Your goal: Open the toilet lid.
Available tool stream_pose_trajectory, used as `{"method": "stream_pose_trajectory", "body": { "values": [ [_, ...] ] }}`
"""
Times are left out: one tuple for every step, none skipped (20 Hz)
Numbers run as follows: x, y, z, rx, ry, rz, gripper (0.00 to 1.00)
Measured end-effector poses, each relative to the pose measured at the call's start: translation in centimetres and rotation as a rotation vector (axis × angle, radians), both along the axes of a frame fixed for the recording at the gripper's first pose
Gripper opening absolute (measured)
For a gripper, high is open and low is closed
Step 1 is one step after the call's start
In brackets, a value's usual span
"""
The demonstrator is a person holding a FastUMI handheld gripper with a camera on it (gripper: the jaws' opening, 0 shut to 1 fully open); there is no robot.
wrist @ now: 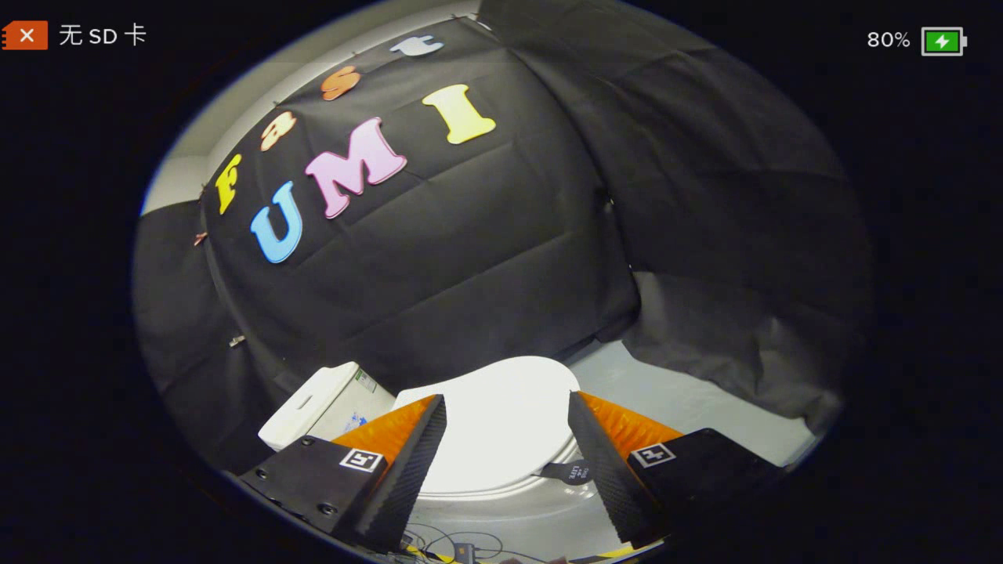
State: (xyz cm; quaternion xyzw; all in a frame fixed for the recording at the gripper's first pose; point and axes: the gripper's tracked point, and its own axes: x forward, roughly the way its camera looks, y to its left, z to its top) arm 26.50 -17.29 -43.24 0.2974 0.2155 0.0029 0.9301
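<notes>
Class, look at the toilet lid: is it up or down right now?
Down. The toilet lid lies flat over the bowl, its white top facing up. The hand-held gripper is open, fingers spread above it, not gripping.

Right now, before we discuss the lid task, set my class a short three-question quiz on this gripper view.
1. True or false: the toilet lid is already raised.
2. What dark thing lies at the lid's edge beside one finger? A) sponge B) strap tab C) brush
3. Fill in: the gripper is ____, its fingers apart with the lid seen between them.

Key: 1 false, it lies closed. 2 B. 3 open. The cistern stands beyond the lid, by the booth's wall.
</notes>
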Motion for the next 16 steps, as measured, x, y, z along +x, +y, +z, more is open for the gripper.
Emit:
{"method": "stream_pose_trajectory", "body": {
  "values": [
    [0.0,-0.3,-1.5,0.038,0.024,-0.006,0.99],
    [-0.2,-0.6,-3.1,0.073,0.053,-0.008,0.99],
    [-0.3,-0.8,-4.6,0.102,0.079,-0.012,0.99],
    [-0.4,-0.9,-6.3,0.123,0.105,-0.018,0.99],
    [-0.4,-1.0,-7.8,0.144,0.128,-0.023,0.99],
    [-0.6,-1.0,-9.2,0.173,0.151,-0.030,0.99],
    [-0.6,-1.1,-10.4,0.203,0.172,-0.039,0.99],
    [-0.6,-1.1,-11.5,0.232,0.198,-0.046,0.99],
    [-0.5,-1.2,-12.7,0.258,0.220,-0.055,0.99],
    [-0.6,-1.2,-13.9,0.287,0.243,-0.063,0.99],
    [-0.6,-1.0,-14.7,0.320,0.262,-0.068,0.99],
    [-0.8,-0.8,-15.3,0.351,0.276,-0.069,0.99],
    [-0.8,-0.4,-15.6,0.388,0.281,-0.067,0.99],
    [-0.7,0.2,-15.6,0.427,0.285,-0.063,0.99],
    [-0.2,0.4,-16.0,0.457,0.291,-0.063,0.95],
    [-0.1,0.9,-16.2,0.481,0.295,-0.067,0.92]
  ]
}}
